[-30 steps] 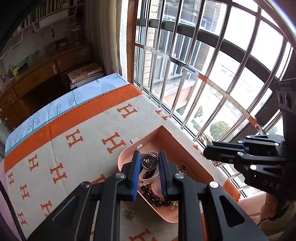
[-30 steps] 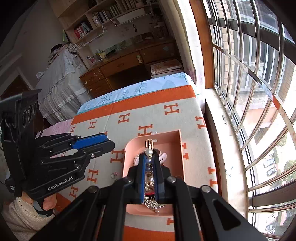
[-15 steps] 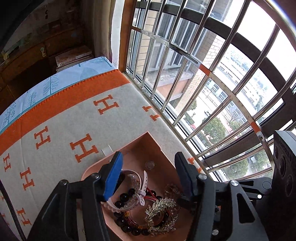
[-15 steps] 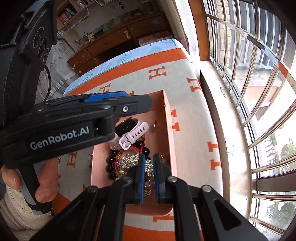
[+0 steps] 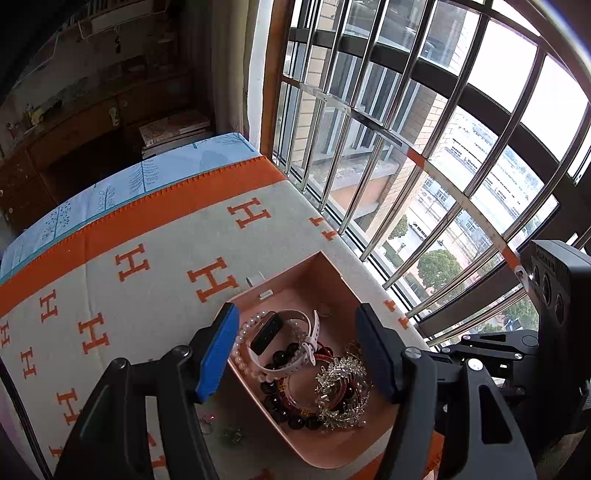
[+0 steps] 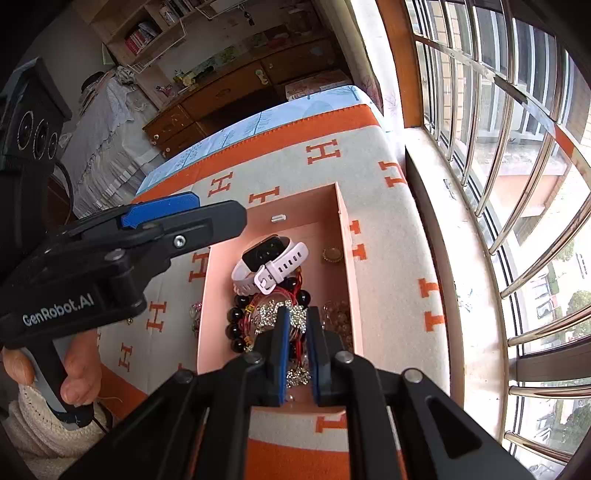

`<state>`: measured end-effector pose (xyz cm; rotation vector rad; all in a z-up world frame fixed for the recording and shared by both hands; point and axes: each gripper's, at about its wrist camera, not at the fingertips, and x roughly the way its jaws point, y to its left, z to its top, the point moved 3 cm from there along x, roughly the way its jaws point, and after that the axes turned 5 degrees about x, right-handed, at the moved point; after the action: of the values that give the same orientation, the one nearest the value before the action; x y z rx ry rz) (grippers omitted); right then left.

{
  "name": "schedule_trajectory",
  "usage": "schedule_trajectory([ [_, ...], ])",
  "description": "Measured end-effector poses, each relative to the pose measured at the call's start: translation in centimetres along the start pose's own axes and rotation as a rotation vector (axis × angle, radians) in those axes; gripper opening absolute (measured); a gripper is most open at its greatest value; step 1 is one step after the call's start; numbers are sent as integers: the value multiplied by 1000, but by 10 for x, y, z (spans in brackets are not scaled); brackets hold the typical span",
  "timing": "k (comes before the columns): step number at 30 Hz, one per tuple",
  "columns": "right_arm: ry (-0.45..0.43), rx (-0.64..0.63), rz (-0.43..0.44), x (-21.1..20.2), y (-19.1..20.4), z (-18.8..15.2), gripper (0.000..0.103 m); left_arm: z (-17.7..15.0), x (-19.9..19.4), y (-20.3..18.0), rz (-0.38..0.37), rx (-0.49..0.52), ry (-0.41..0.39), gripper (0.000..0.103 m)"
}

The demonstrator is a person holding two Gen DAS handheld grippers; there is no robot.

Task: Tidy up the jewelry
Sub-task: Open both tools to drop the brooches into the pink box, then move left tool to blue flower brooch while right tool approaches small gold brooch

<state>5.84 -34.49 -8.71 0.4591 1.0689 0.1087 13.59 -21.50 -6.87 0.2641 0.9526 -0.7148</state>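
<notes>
An orange-edged blanket [image 5: 155, 258] with H marks covers the bed beside the barred window [image 5: 424, 122], with a wooden dresser [image 6: 236, 88] and bookshelf [image 6: 147, 33] beyond.

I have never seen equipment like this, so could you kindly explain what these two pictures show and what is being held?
A person holds two hand-held claws, each with a fisheye camera looking along its fingers. The left camera shows the left claw wide open and empty above a pink rectangular tray. The right camera shows the right claw nearly closed over a silver rhinestone ornament; an actual grip is unclear. Also in the tray are a white-strapped smartwatch and a dark round-bead bracelet. The tray sits on a cream blanket with orange H letters.
</notes>
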Motion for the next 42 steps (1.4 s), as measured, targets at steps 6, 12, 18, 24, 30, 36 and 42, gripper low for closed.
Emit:
schedule_trajectory([
  [6, -10, -21, 18, -7, 16, -5, 10, -13, -47, 23, 78, -8, -52, 72],
  [12, -24, -64, 43, -14, 41, -12, 23, -32, -103, 54, 180, -51, -126, 81],
  [18, -31, -131, 70, -20, 73, -19, 23, -56, -151, 79, 271, -103, -189, 90],
  [24, -21, -208, 91, -13, 111, -34, 23, -90, -187, 104, 393, -131, -241, 102],
  [30, 27, -321, 25, 17, 141, -52, 24, -130, -182, 130, 441, -157, -199, 102],
  [36, 139, -436, -62, 55, 150, -53, 24, -178, -136, 148, 403, -172, -72, 102],
  [42, 252, -583, -182, 86, 156, -49, 24, -208, -99, 162, 364, -202, 0, 102],
])
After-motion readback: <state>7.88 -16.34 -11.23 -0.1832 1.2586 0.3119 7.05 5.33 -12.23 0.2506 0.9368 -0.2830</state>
